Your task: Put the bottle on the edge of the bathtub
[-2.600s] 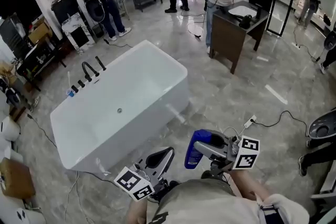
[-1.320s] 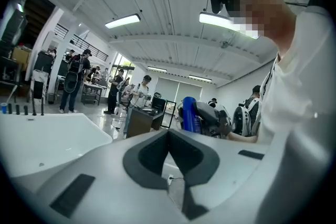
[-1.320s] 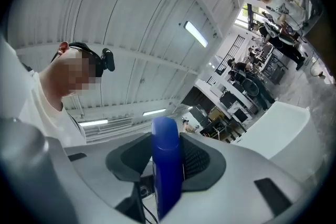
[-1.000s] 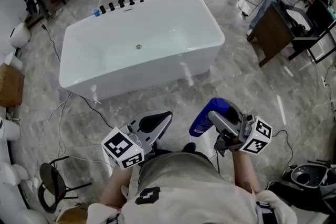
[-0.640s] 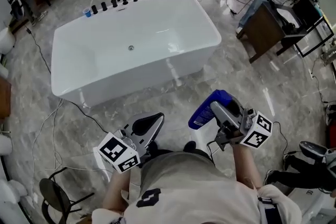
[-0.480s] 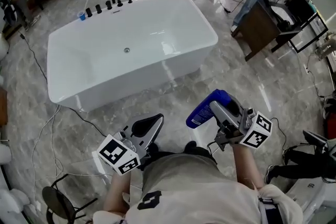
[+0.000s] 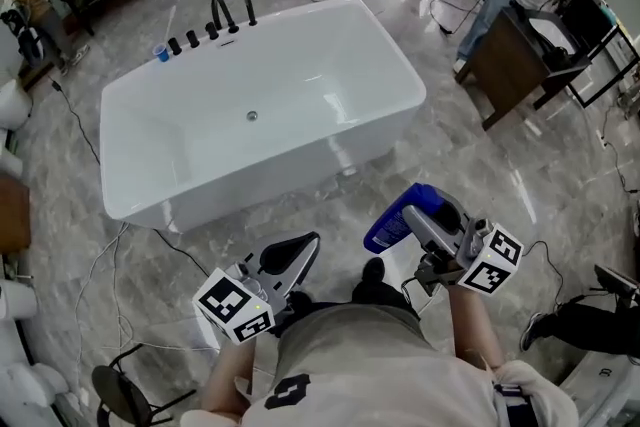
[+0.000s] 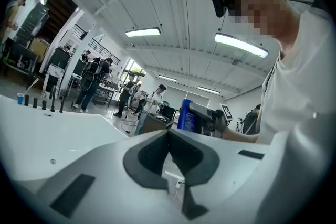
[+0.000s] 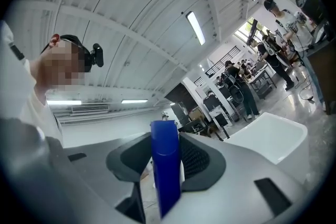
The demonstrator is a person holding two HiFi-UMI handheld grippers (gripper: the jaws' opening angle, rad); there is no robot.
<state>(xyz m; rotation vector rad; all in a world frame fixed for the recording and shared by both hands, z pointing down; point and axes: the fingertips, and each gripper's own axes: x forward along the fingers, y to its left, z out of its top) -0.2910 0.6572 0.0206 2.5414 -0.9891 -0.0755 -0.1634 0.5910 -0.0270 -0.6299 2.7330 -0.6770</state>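
Observation:
A white bathtub (image 7: 280,170) stands on the grey marble floor ahead of me, its long side facing me. A blue bottle (image 7: 385,230) lies tilted in my right gripper (image 7: 420,220), which is shut on it low at the right of the head view, well short of the tub. In the right gripper view the bottle (image 9: 166,165) stands between the dark pads, with the tub (image 9: 268,139) off to the right. My left gripper (image 7: 300,250) is shut and holds nothing; in its own view the jaws meet (image 8: 169,136), with the bottle (image 8: 186,115) beyond them.
Black taps (image 7: 220,15) and a blue cup (image 7: 160,52) sit on the tub's far left rim. A dark cabinet (image 7: 510,55) stands at the right, with people beyond it. Cables (image 7: 110,255) trail across the floor and a chair (image 7: 120,395) stands at bottom left.
The person has walked round to face the tub's long side. Over the last second both grippers have travelled along with the person, and the tub has shifted slightly in view. The grip on the bottle is unchanged.

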